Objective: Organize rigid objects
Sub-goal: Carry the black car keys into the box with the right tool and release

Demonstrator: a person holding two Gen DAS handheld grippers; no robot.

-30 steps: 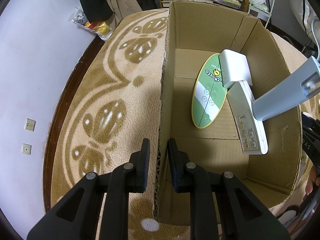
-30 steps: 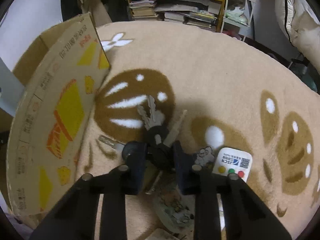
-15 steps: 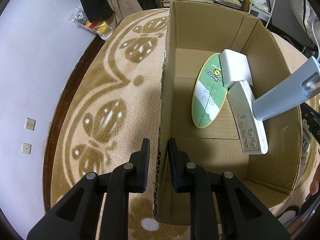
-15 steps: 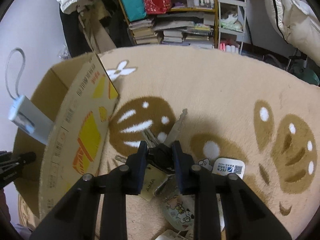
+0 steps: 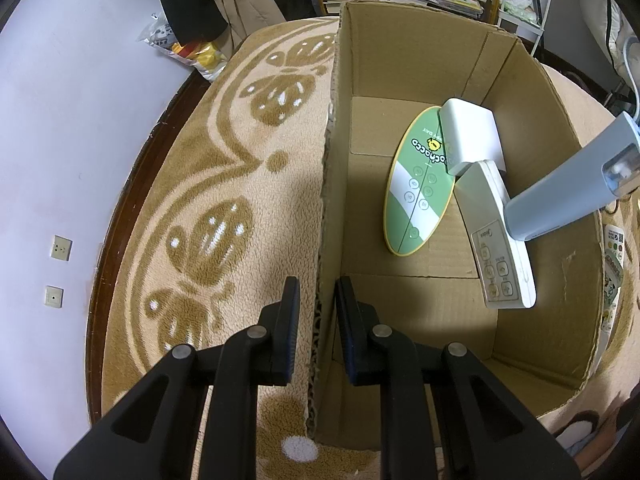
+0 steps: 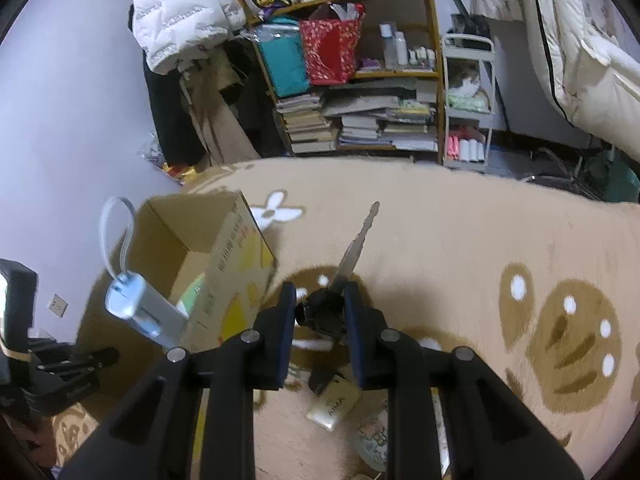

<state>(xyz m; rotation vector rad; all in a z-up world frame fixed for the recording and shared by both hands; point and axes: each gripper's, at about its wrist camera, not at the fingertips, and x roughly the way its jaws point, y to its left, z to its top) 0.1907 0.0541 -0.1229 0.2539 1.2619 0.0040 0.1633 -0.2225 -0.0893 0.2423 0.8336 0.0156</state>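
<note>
- Above the rug [image 6: 460,240], our right gripper [image 6: 320,312] clamps the black head of a key bunch [image 6: 324,314], one blade pointing up and away.
- Our left gripper [image 5: 318,304] pinches the cardboard box [image 5: 400,60] wall.
- Inside it we see a green oval remote [image 5: 418,184] and white remote [image 5: 502,248].

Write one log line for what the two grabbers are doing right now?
left gripper: shut on cardboard box wall | right gripper: shut on key bunch, lifted above rug | next, likely: keys into box
</note>
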